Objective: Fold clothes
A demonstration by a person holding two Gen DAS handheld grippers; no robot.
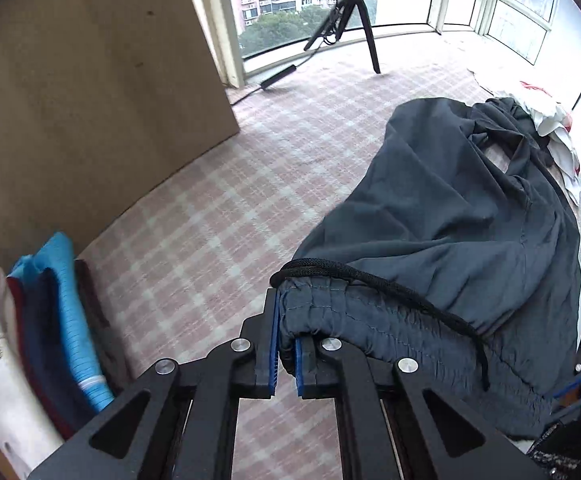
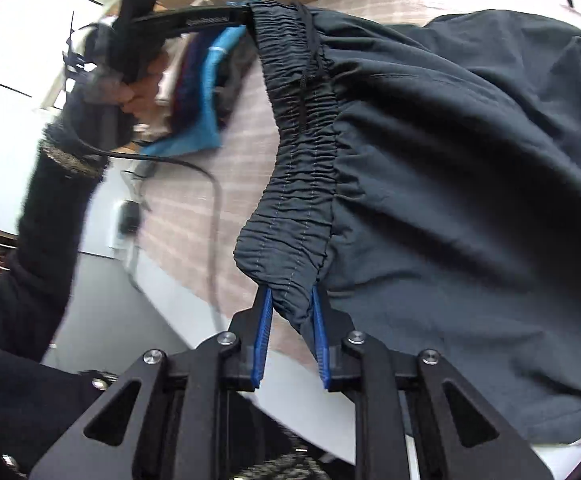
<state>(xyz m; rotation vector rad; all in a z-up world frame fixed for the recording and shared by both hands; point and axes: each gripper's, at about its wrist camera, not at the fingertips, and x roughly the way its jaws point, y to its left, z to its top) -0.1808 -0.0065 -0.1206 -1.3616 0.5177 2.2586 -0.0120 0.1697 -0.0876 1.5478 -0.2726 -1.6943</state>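
Dark grey-blue shorts (image 1: 450, 216) with an elastic waistband and a black drawstring (image 1: 390, 284) lie over the pink checked surface (image 1: 194, 216). My left gripper (image 1: 287, 320) is shut on one end of the waistband. My right gripper (image 2: 290, 300) is shut on the other end of the waistband (image 2: 302, 128), which stretches between the two. The left gripper also shows in the right wrist view (image 2: 246, 12), held by a hand in a dark sleeve. The rest of the shorts (image 2: 470, 184) hang and spread to the right.
A stack of folded clothes (image 1: 50, 320), white, red, navy and light blue, stands at the left beside a brown board (image 1: 90, 100). A black tripod (image 1: 354, 12) stands by the window. White and red garments (image 1: 554, 128) lie at the far right. A cable (image 2: 210, 200) runs over the surface.
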